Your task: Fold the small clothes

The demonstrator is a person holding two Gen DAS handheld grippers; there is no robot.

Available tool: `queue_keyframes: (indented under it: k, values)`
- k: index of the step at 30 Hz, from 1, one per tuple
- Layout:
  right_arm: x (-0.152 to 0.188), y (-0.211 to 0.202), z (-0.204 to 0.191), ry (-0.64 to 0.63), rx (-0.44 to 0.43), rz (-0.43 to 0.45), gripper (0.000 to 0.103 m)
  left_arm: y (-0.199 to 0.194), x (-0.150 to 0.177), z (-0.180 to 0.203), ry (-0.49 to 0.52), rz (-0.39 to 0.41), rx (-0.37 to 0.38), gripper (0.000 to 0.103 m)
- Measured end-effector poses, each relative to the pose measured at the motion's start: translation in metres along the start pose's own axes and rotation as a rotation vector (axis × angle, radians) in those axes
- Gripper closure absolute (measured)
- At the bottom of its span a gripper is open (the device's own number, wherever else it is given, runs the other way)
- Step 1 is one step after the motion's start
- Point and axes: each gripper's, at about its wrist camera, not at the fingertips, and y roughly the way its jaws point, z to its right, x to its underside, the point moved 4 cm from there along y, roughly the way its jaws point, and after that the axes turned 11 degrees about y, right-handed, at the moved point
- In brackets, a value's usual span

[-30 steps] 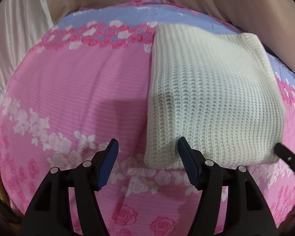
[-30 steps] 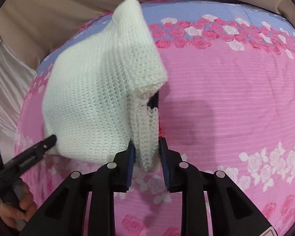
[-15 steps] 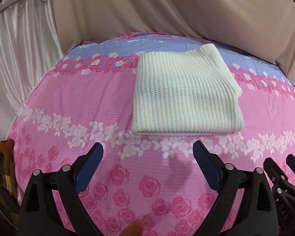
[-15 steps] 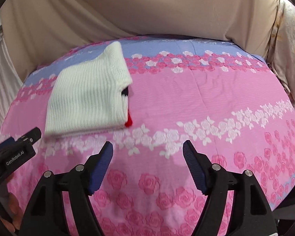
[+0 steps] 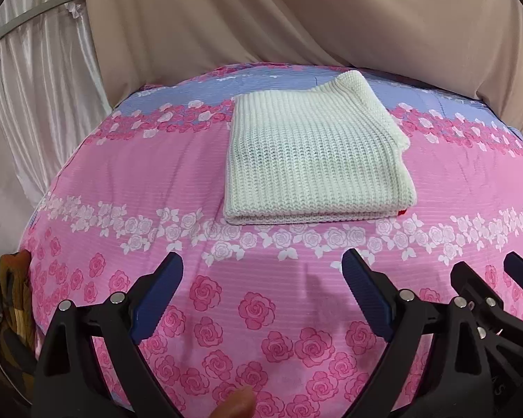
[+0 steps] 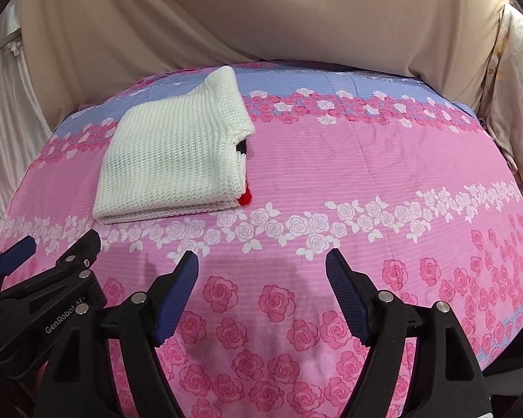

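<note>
A white knitted sweater point(image 5: 313, 160) is lying folded flat on the bed point(image 5: 157, 174), toward the far side of the pink rose-patterned sheet, with a bit of red showing at its near right corner. The left gripper point(image 5: 261, 278) is hovering over the near part of the bed, well apart from the sweater, its jaws spread wide with nothing between them. The right gripper point(image 6: 261, 275) is hanging just beside it, jaws likewise apart and empty, having just been opening.

brown bundle point(image 5: 14, 299) cut off, fingertip point(image 5: 239, 407) cropped
</note>
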Motion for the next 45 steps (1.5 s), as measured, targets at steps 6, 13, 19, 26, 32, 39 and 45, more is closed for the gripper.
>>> queue_keyframes:
  k: [6,13,19,26,32,39,45]
  values:
    - [0.002,0.0,0.0,0.004,-0.006,-0.009,0.03,-0.002,0.001,-0.002,-0.013,0.001,-0.011,0.013]
    - [0.002,0.002,-0.001,0.003,-0.008,-0.018,0.03,0.0,0.002,-0.003,-0.013,0.0,-0.021,0.013]
    - [0.002,0.004,-0.003,0.004,-0.004,-0.02,0.03,0.002,0.001,-0.004,-0.014,0.0,-0.024,0.013]
    - [0.003,0.007,-0.003,0.003,0.003,-0.027,0.03,0.006,0.001,-0.005,-0.015,-0.008,-0.022,0.013]
    - [0.002,0.008,-0.004,0.002,0.005,-0.029,0.03,0.009,0.001,-0.005,-0.017,-0.014,-0.022,0.013]
    - [0.004,0.009,-0.005,0.001,0.006,-0.033,0.03,0.012,0.001,-0.005,-0.022,-0.024,-0.02,0.013]
    - [0.002,0.012,-0.005,-0.008,0.004,-0.036,0.03,0.013,0.001,-0.005,-0.023,-0.024,-0.02,0.013]
